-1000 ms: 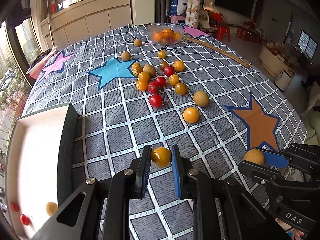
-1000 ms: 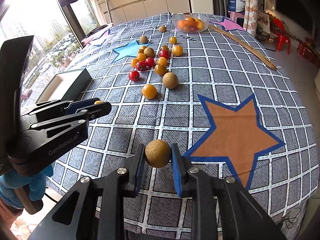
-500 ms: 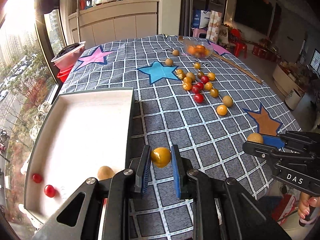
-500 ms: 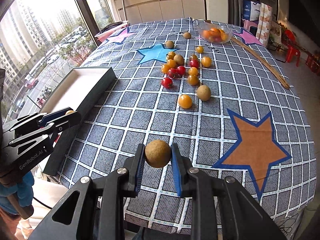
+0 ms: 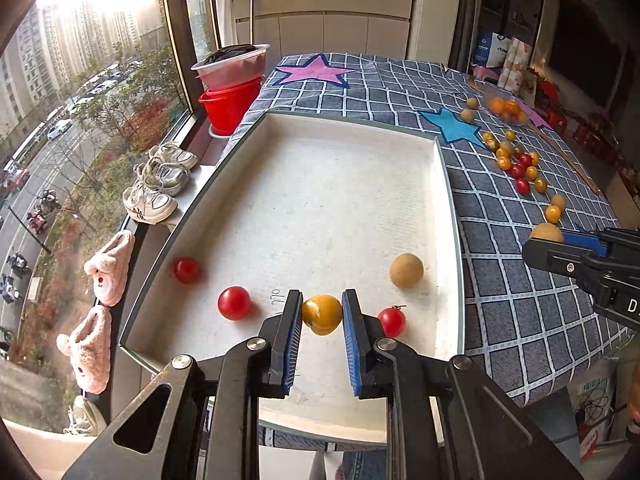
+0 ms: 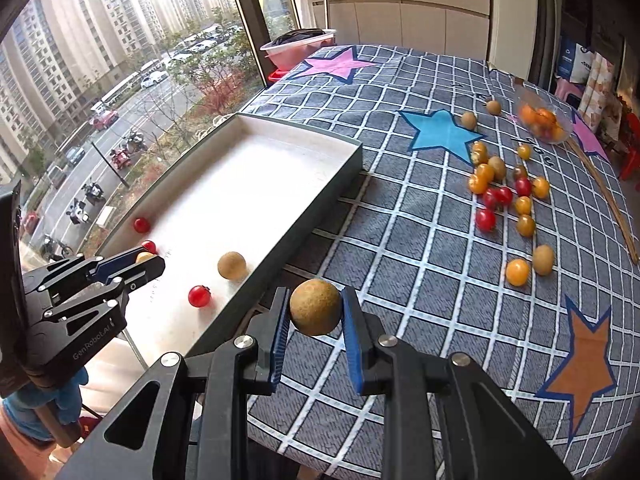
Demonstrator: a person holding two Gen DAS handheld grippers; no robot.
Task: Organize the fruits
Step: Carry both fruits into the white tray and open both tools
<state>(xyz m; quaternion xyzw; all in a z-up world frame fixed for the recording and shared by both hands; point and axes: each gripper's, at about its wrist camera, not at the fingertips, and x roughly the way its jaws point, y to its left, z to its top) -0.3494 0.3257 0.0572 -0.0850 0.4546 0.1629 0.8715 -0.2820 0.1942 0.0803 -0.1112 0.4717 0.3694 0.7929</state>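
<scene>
The yellow tomato in my left claw now hangs over the near end of the white tray; a second ago it was still above the checked tabletop, so I have swung it across the tray wall and I judge it ready to drop. It is smooth and glossy, with a pale scar on its left face, pinched between the blue pads. Below it lie three red tomatoes and one tan longan, well apart from each other.

My right claw holds a second, rough brown longan just outside the tray's long wall, closer to it than before; I expect it goes in next.

Farther off, the loose heap of fruit waits on the tabletop, with a glass bowl of oranges beyond it. Much sorting is left.
</scene>
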